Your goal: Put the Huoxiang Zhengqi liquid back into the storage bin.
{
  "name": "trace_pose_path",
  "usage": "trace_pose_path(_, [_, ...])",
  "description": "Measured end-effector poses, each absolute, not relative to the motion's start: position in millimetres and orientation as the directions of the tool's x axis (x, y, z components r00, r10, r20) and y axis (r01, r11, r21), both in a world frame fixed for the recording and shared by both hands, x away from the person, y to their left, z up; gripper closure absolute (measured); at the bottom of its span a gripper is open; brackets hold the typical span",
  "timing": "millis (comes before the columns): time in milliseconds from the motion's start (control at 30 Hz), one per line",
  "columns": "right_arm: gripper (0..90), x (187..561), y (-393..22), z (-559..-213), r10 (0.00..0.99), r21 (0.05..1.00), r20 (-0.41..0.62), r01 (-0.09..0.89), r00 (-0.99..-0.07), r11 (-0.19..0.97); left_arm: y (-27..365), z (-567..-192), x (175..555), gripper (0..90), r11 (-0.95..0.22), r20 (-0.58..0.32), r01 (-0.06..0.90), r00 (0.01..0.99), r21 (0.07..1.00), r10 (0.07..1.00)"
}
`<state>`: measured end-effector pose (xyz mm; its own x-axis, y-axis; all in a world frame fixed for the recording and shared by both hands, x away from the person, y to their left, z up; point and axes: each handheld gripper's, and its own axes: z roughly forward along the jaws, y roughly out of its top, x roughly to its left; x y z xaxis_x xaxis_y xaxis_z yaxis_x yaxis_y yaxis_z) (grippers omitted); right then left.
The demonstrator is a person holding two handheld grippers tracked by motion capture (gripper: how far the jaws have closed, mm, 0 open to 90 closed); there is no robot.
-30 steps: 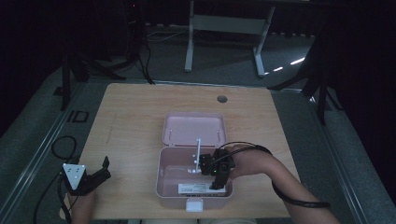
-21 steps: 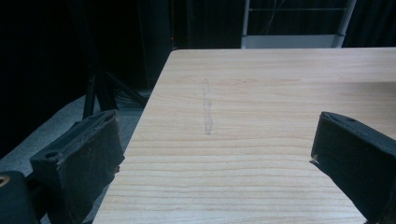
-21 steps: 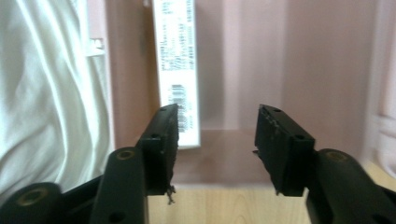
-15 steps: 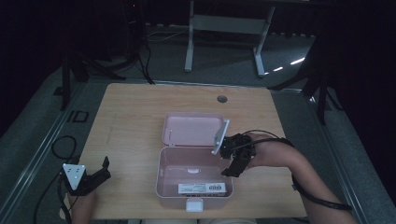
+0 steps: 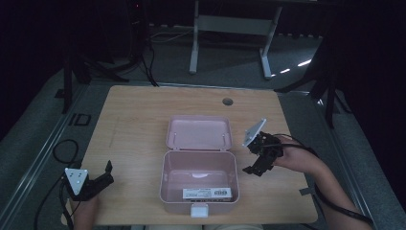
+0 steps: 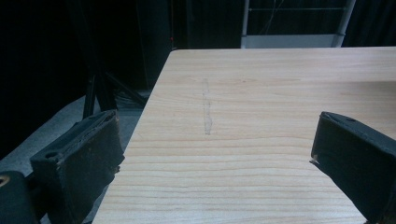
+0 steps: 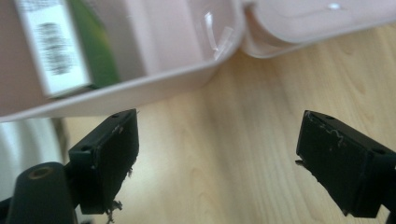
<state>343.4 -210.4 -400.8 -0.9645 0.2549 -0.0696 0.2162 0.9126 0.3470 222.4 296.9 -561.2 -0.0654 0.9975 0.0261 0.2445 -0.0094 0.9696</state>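
Beside pink box (image 5: 198, 178) on bench (image 5: 134, 120), right tongs (image 5: 253, 169) just opening, empty; left tongs (image 5: 106, 173) wide, empty. Box probably light, rigid, slick; grip rim.

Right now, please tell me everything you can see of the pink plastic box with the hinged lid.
The pink plastic box stands open on the wooden table, its lid folded flat behind it. A white clasp is at the front edge. Inside lies a white-labelled packet with a green side. Nothing grips the box.
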Motion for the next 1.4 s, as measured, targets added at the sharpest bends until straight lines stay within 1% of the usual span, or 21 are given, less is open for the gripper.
trace_pose_path(100, [13.1, 351, -223, -411, 0.313, 0.393, -0.109, 0.249, -0.943, 0.885, 297, -561, 222, 2.3, -0.008, 0.025, 0.244, -0.065, 0.97, 0.998])
trace_pose_path(167, [13.1, 357, -230, -419, 0.345, 0.428, -0.1, 0.272, -0.933, 0.862, 297, -561, 223, 2.3, -0.009, 0.025, 0.245, -0.064, 0.969, 0.998])
trace_pose_path(267, [13.1, 363, -238, -434, 0.38, 0.474, -0.113, 0.286, -0.918, 0.833, 297, -561, 223, 2.3, -0.011, 0.027, 0.246, -0.063, 0.969, 0.998])
trace_pose_path(367, [13.1, 368, -243, -453, 0.423, 0.506, -0.096, 0.322, -0.901, 0.8, 297, -561, 223, 2.3, -0.012, 0.028, 0.246, -0.061, 0.969, 0.998])
trace_pose_path(433, [13.1, 371, -245, -465, 0.453, 0.527, -0.107, 0.336, -0.885, 0.781, 297, -561, 223, 2.3, -0.011, 0.027, 0.246, -0.061, 0.969, 0.998])
trace_pose_path(500, [13.1, 373, -247, -475, 0.486, 0.567, -0.104, 0.35, -0.868, 0.746, 297, -561, 223, 2.3, -0.01, 0.026, 0.245, -0.061, 0.969, 0.998])
trace_pose_path(567, [13.1, 377, -249, -486, 0.518, 0.602, -0.08, 0.373, -0.852, 0.706, 297, -561, 223, 2.3, -0.009, 0.025, 0.246, -0.061, 0.969, 0.998])
trace_pose_path(800, [12.7, 380, -254, -518, 0.607, 0.711, -0.078, 0.383, -0.791, 0.59, 297, -561, 223, 2.3, -0.009, 0.024, 0.245, -0.058, 0.969, 0.998])
trace_pose_path(967, [12.7, 378, -256, -529, 0.663, 0.753, -0.074, 0.394, -0.745, 0.526, 296, -561, 223, 2.3, -0.016, 0.03, 0.249, -0.053, 0.968, 0.998])
trace_pose_path(1067, [12.7, 376, -259, -533, 0.694, 0.778, -0.099, 0.379, -0.713, 0.5, 297, -561, 223, 2.3, -0.015, 0.029, 0.249, -0.054, 0.968, 0.998])
trace_pose_path(1267, [12.7, 376, -275, -537, 0.75, 0.818, -0.034, 0.413, -0.66, 0.4, 297, -561, 223, 2.3, -0.012, 0.027, 0.246, -0.056, 0.969, 0.998])
trace_pose_path(1400, [12.4, 374, -285, -537, 0.765, 0.815, -0.028, 0.429, -0.644, 0.39, 297, -561, 223, 2.3, -0.012, 0.027, 0.246, -0.056, 0.969, 0.998])
